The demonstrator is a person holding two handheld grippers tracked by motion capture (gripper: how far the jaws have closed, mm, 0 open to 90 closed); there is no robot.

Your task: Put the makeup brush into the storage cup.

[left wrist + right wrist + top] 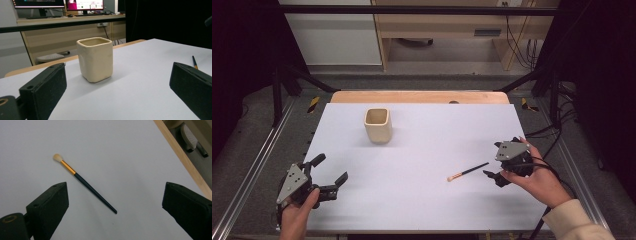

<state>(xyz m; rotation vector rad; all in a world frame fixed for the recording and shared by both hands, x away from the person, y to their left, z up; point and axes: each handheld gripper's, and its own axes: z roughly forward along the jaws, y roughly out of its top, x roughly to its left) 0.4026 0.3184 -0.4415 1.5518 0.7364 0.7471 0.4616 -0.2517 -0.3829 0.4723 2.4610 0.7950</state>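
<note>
While flat on table, brush (84,183) btwn right gripper (115,202) jaws, untouched

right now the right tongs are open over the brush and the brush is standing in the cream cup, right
Not quite. The right tongs are open over the brush, but the brush lies flat on the white table, apart from the cream cup. The high view shows this.

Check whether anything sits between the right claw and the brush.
Nothing visible does. The brush lies alone on the white table, just ahead of the open right claw; the cup stands far off.
</note>
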